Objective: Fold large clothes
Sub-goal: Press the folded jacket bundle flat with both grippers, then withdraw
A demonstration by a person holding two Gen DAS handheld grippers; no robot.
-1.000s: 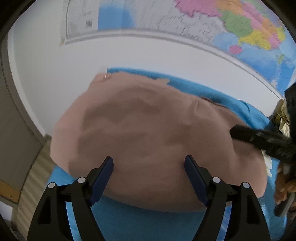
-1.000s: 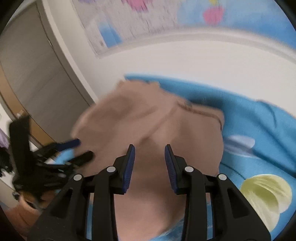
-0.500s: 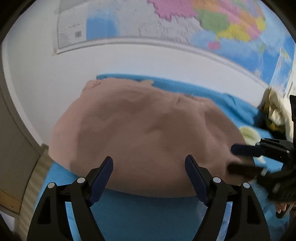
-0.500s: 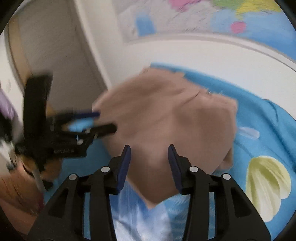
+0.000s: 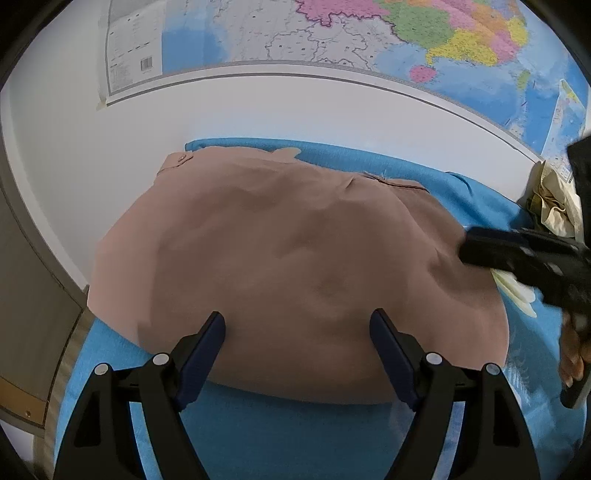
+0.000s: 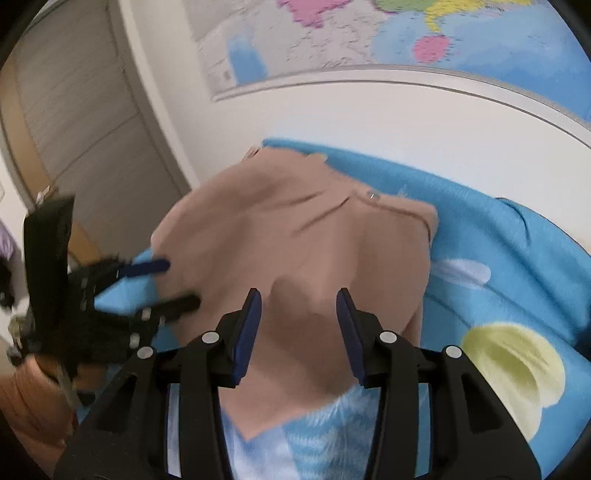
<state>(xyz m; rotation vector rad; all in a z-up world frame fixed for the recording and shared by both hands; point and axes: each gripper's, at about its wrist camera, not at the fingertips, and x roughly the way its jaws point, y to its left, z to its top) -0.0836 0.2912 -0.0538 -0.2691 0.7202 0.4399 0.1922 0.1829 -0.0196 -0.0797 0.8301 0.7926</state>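
A: How are the fingers set right now?

B: The left gripper (image 5: 297, 328) is spread wide, nothing pinched. The right gripper (image 6: 299, 306) is parted about halfway, nothing clamped, just hovering.

A: And the shirt?

B: The tan garment (image 5: 295, 258) is laid out flat just ahead of and under both sets of fingers, on the blue sheet (image 5: 277, 435). Past its far edge, a wall map (image 5: 332, 33) is hung.

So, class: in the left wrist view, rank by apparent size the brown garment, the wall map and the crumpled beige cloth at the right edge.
1. brown garment
2. wall map, cropped by the frame
3. crumpled beige cloth, partly hidden
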